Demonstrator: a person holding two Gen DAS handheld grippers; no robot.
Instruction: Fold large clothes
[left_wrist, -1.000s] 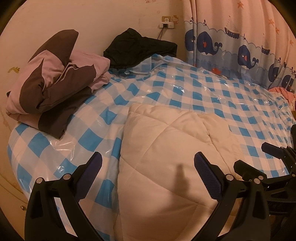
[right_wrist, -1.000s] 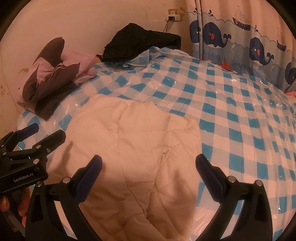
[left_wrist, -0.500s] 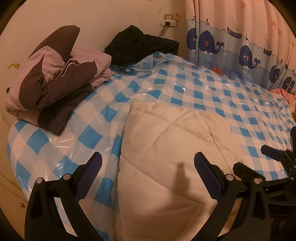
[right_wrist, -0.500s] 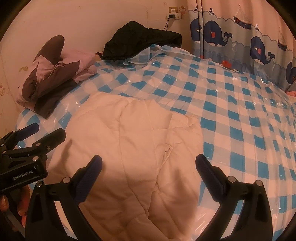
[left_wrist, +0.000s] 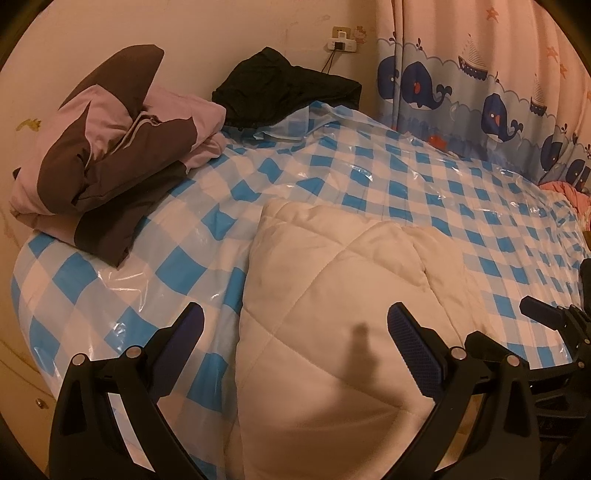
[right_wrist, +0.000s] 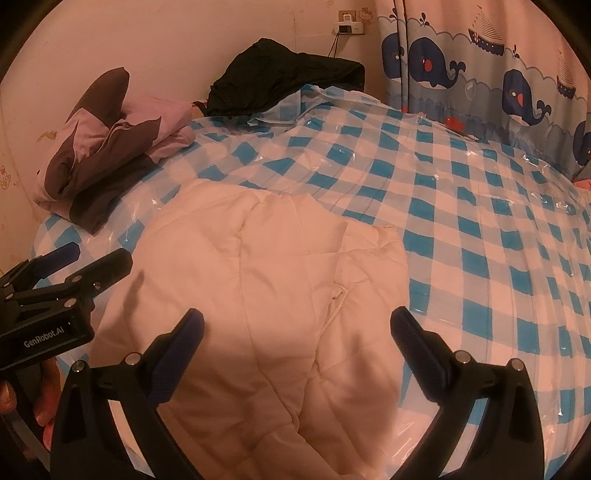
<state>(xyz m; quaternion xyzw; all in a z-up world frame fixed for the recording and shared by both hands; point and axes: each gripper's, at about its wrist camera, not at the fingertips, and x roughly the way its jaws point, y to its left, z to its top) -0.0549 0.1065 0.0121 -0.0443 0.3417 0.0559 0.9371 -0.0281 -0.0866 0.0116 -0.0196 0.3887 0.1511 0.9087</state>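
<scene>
Left wrist view: left gripper (left_wrist: 295, 332) has its jaws spread wide, nothing between the pads. It hovers over the near-left part of the cream quilted jacket (left_wrist: 332, 295), which lies folded into a rough rectangle on the bed cover (left_wrist: 461, 192), a blue-and-white check sheet under glossy plastic. One corner of the jacket points toward the back of the bed. A narrow shadow falls on the quilting between the fingers. The brown-and-pink garment pile (left_wrist: 110, 158) sits at the far left of the bed, well apart from the jacket. The black garment (left_wrist: 284, 88) is heaped against the wall behind it, under a wall socket (left_wrist: 341, 38). The whale curtain (left_wrist: 480, 92) hangs along the right. The right gripper (left_wrist: 546, 332) pokes in from the right edge, low, beside the jacket's right side.

Right wrist view: right gripper (right_wrist: 295, 332) also has its jaws wide apart, gripping nothing, above the near middle of the cream quilted jacket (right_wrist: 277, 277). A seam or zip edge shows on the jacket just inside the right finger. The left gripper (right_wrist: 74, 266) enters from the left edge, jaws parted, tips beside the jacket's left border; I cannot tell if they touch the fabric. Its body reads "GenRobot.AI". A hand (right_wrist: 37, 398) holds it at lower left. The brown-and-pink garment pile (right_wrist: 99, 147), black garment (right_wrist: 284, 81), whale curtain (right_wrist: 498, 74) and bed cover (right_wrist: 480, 240) show in the same layout.
</scene>
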